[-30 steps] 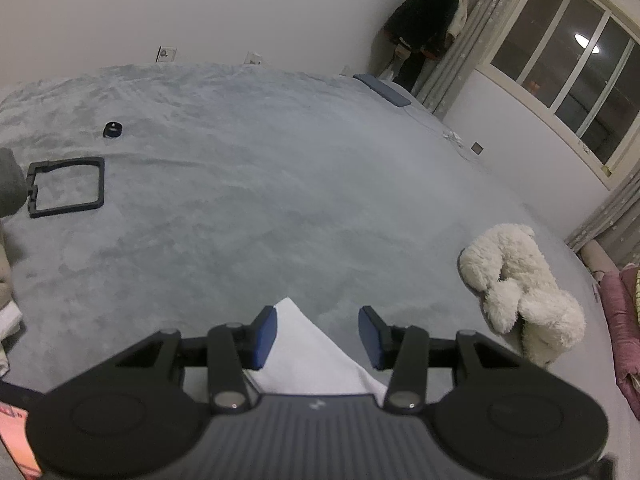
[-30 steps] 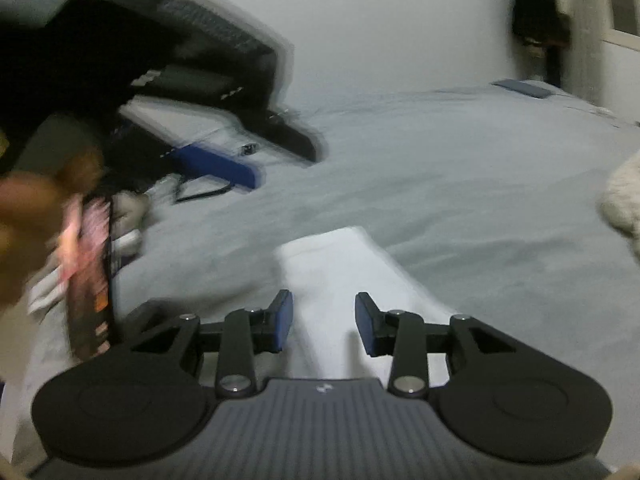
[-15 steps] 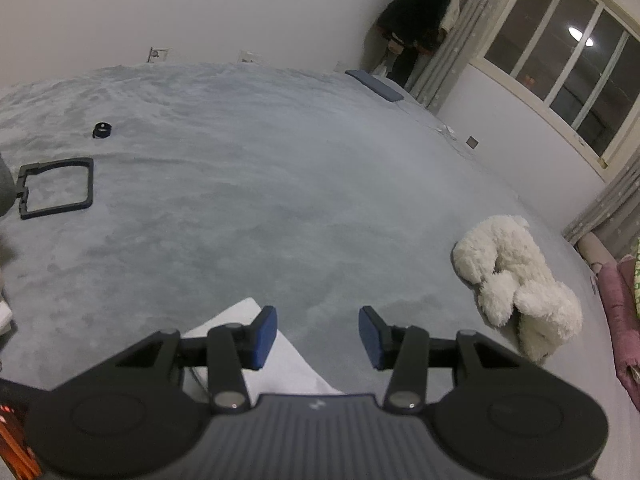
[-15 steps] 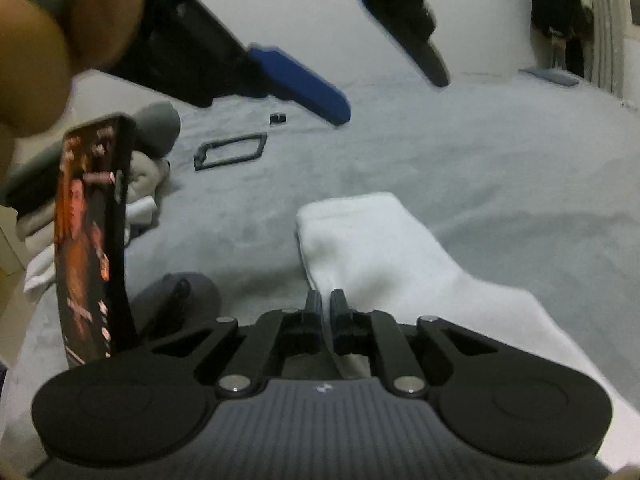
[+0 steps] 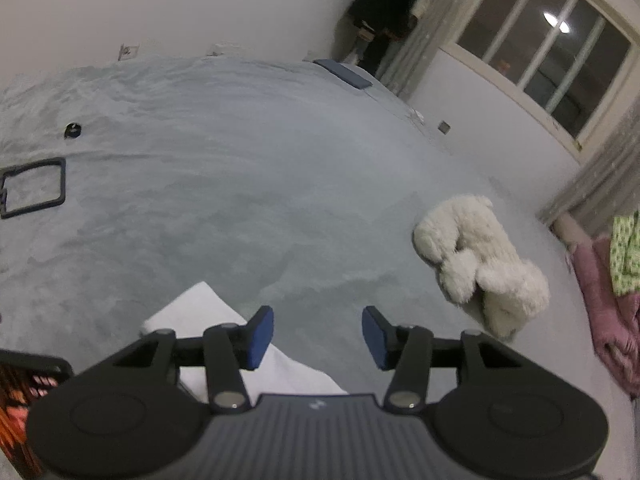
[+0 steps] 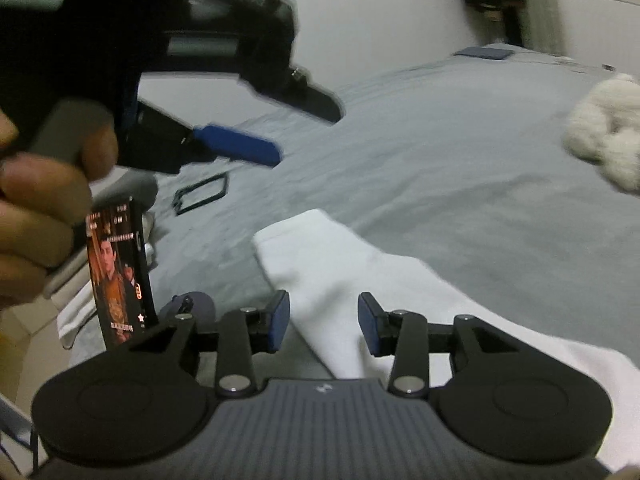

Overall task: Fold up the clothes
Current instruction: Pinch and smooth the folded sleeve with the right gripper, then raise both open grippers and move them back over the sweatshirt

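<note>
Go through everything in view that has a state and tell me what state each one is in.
White folded garment: lying flat on the grey bed, not gripped.
Left gripper: open, jaws just widened, nothing between them.
Right gripper: open, jaws just reopened, above the garment.
Black phone: upright, screen lit.
White plush toy: lying on the bed.

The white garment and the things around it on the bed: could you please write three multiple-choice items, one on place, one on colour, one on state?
1. Where is the plush toy in the left wrist view?
A. right of the white garment
B. on top of it
C. inside the black frame

2. What colour are the pads of the right gripper?
A. red
B. blue
C. white

3. How do the right gripper's jaws stand?
A. shut on the garment
B. apart, having just opened
C. out of view

Answers: 1 A, the toy lies well to the right. 2 B, both pads are blue. 3 B, neither pad presses the cloth.
</note>
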Motion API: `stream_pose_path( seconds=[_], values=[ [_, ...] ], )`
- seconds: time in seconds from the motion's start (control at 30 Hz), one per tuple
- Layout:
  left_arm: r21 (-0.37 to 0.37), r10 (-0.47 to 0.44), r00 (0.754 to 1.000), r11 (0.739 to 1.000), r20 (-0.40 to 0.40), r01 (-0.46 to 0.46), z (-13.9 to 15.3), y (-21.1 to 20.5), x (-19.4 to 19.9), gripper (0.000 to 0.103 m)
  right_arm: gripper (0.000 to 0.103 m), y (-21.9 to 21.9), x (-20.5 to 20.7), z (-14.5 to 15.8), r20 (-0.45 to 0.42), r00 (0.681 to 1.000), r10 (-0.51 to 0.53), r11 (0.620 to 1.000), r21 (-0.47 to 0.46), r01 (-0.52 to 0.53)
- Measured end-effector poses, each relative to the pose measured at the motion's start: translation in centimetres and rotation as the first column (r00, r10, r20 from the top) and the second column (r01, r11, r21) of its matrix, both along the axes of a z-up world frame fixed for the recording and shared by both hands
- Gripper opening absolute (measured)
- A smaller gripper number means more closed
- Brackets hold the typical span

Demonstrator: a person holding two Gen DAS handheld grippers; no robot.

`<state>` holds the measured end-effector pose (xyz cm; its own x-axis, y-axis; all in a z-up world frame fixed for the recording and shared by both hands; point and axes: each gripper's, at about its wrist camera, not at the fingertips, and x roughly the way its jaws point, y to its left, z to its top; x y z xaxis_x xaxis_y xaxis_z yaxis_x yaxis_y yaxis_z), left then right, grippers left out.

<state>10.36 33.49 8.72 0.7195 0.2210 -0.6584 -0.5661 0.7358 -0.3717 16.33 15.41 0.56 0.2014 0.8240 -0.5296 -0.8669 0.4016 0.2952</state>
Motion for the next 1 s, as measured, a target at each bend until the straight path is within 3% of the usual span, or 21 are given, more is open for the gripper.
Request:
stream_pose_path(
  seconds=[0.2, 0.53, 0.73, 1.0],
  values=[
    [-0.007, -0.094, 0.995, 0.996, -0.033, 0.094, 0.7, -4.2, 0.5, 0.053, 0.045, -6.0, -0.4, 1.7, 0.015, 0.992, -0.126, 0.992, -0.014, 0.127],
    [0.035, -0.267, 0.963, 0.963, -0.041, 0.269, 2.3, -12.0, -1.6, 0.061, 0.046, -15.4, -1.6, 4.2, 0.047, 0.952, -0.302, 0.953, -0.007, 0.303],
    [0.052, -0.342, 0.938, 0.937, -0.047, 0.345, 1.3, -16.8, -3.0, 0.063, 0.050, -20.1, -2.5, 4.8, 0.049, 0.920, -0.389, 0.921, 0.004, 0.390],
    [0.110, -0.407, 0.913, 0.908, 0.008, 0.404, -1.6, -22.6, -3.8, 0.067, 0.058, -26.6, -2.9, 4.1, 0.027, 0.860, -0.510, 0.860, 0.013, 0.510]
  ],
)
